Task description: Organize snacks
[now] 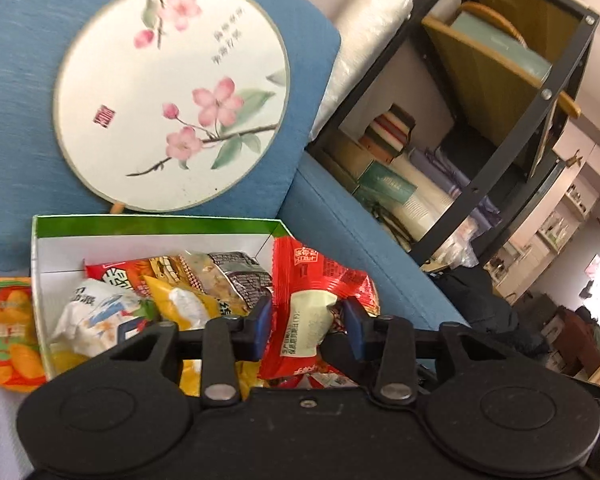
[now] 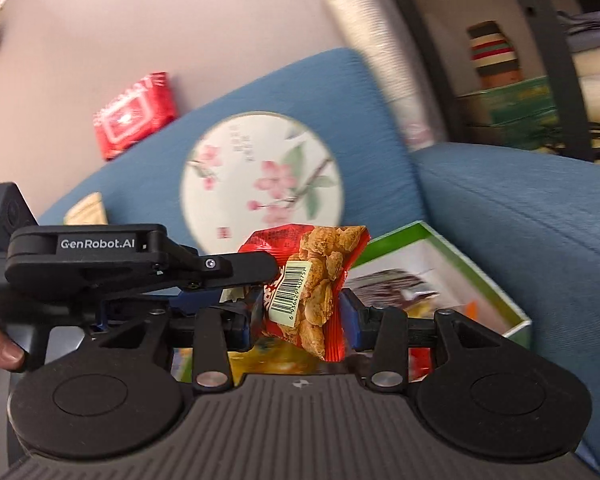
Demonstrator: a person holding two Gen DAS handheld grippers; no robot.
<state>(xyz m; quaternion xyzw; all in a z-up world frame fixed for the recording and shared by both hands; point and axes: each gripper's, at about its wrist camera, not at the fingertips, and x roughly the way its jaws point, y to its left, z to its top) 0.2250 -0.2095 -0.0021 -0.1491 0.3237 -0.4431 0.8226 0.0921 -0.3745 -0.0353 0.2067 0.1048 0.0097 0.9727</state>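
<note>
A red snack packet [image 1: 320, 276] with a pale label hangs between the blue pads of my left gripper [image 1: 308, 314]. A dark gap shows beside the right pad, so the jaws stand open around it. In the right wrist view my right gripper [image 2: 302, 316] is shut on a red fried-chicken packet [image 2: 320, 272] with a barcode sticker, apparently the same one. The left gripper reaches in from the left there, and one of its fingers [image 2: 244, 266] touches the packet's upper left edge. Below lies a green-rimmed white box [image 1: 156, 224] [image 2: 472, 268] holding several snack packets.
The box sits on a blue sofa beside a round flower-painted fan [image 1: 172, 92] [image 2: 260, 180]. An orange packet [image 1: 4, 332] lies left of the box. A dark shelf [image 1: 500, 160] with books stands to the right. A red wipes pack [image 2: 136, 114] rests on the backrest. A thumb [image 2: 0, 356] grips the left handle.
</note>
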